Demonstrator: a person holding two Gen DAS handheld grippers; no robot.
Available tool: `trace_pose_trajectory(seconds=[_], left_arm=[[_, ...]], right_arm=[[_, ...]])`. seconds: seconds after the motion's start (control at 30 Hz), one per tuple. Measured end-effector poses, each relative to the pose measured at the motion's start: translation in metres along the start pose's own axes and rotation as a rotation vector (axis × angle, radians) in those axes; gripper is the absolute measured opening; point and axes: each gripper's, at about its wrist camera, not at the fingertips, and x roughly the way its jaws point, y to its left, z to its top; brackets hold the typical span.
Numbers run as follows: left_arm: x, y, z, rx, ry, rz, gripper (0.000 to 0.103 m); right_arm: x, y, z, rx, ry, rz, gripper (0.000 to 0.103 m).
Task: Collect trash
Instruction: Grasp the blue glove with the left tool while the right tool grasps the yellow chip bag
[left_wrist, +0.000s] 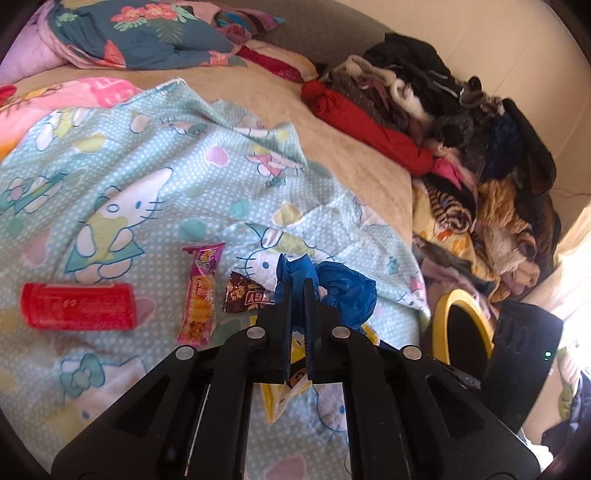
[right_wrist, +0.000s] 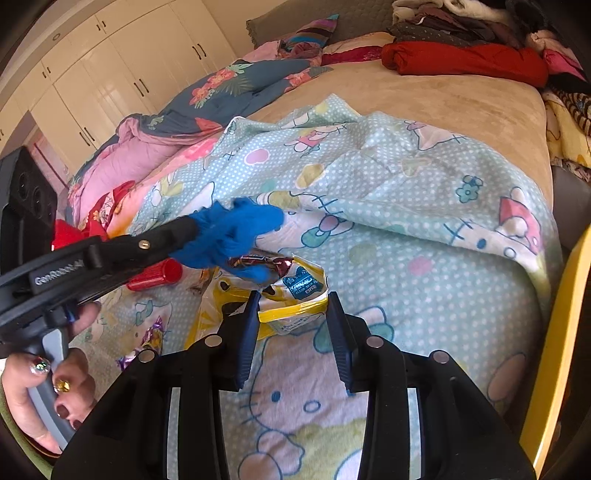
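Now left gripper clamped on crumpled blue plastic bag, right gripper half-open around yellow wrapper, pads apart from it, on cartoon-cat blanket.

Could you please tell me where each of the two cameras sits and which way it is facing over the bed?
Left wrist: rides the left gripper, looking down across the blanket; its fingers clamp a blue bag.
Right wrist: rides the right gripper, facing the yellow packet and wardrobe; the left hand shows.
Shared: bag, packet, red canister.
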Motion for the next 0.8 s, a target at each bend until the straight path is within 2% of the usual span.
trace_pose_trajectory(seconds=[0.3, 0.8], left_arm=[[-0.042, 0.003, -0.005, -0.009, -0.083, 0.025, 0.002], [-0.085, 0.005, -0.015, -0.016, -0.135, 0.027, 0.002]], right_arm=[[-0.021, 0.009, -0.007, -0.029, -0.006, 0.022, 0.034], [-0.045, 0.026, -0.014, -0.076, -0.02, 0.012, 0.034]])
